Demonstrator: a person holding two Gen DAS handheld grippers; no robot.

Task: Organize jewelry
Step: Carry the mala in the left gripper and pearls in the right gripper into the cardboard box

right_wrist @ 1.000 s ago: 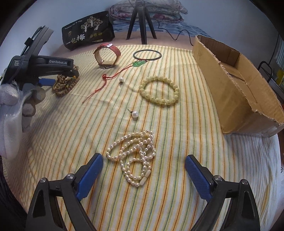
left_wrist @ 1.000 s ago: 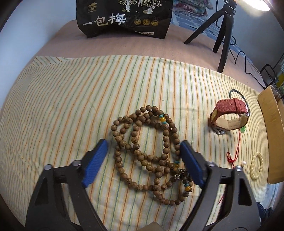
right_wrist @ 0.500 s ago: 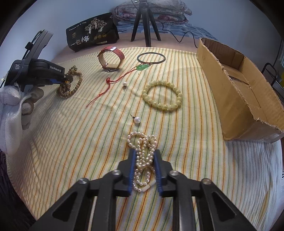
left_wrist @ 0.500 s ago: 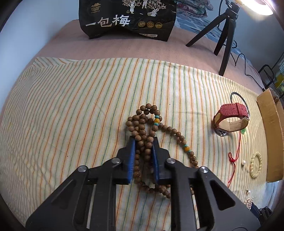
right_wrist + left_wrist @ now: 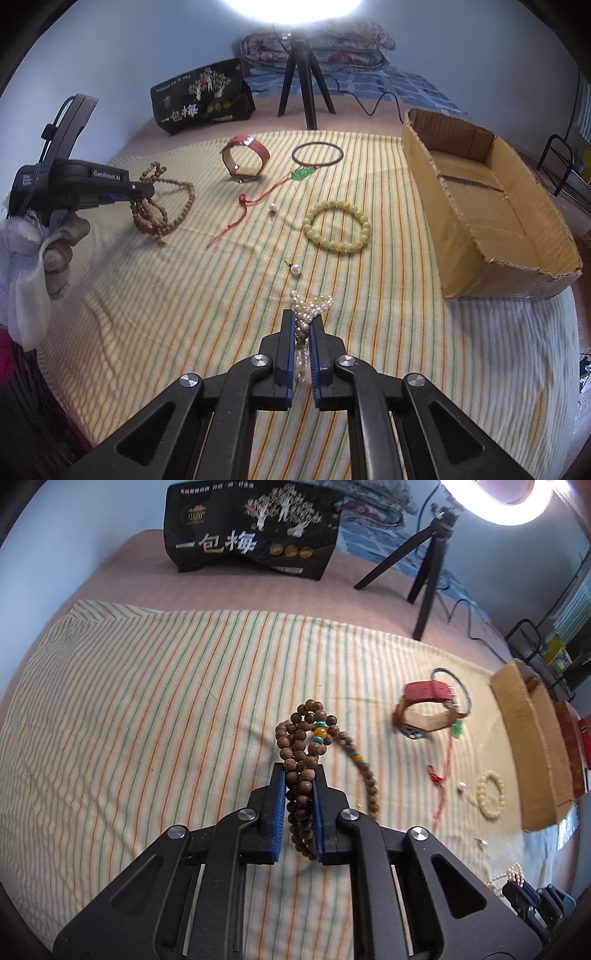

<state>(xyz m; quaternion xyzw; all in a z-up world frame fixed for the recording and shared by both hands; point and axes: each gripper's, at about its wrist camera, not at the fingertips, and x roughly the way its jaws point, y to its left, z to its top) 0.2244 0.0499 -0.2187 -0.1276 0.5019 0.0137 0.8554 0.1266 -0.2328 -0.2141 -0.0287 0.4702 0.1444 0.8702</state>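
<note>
My left gripper (image 5: 298, 775) is shut on the brown wooden bead necklace (image 5: 301, 738) and holds it lifted above the striped cloth (image 5: 147, 701); loops hang down, as the right wrist view (image 5: 162, 210) shows. My right gripper (image 5: 303, 325) is shut on the white pearl necklace (image 5: 308, 308), raised off the cloth. The open cardboard box (image 5: 487, 206) stands at the right.
On the cloth lie a red watch (image 5: 245, 158), a black bangle (image 5: 317, 155), a green pendant on red cord (image 5: 303, 173), a yellow bead bracelet (image 5: 336, 230) and two loose pearl earrings (image 5: 295, 269). A black bag (image 5: 201, 98) and a tripod (image 5: 303, 85) stand behind.
Both grippers closed on their necklaces, then lifted them off the cloth; the wooden beads and the pearls now hang from the jaws.
</note>
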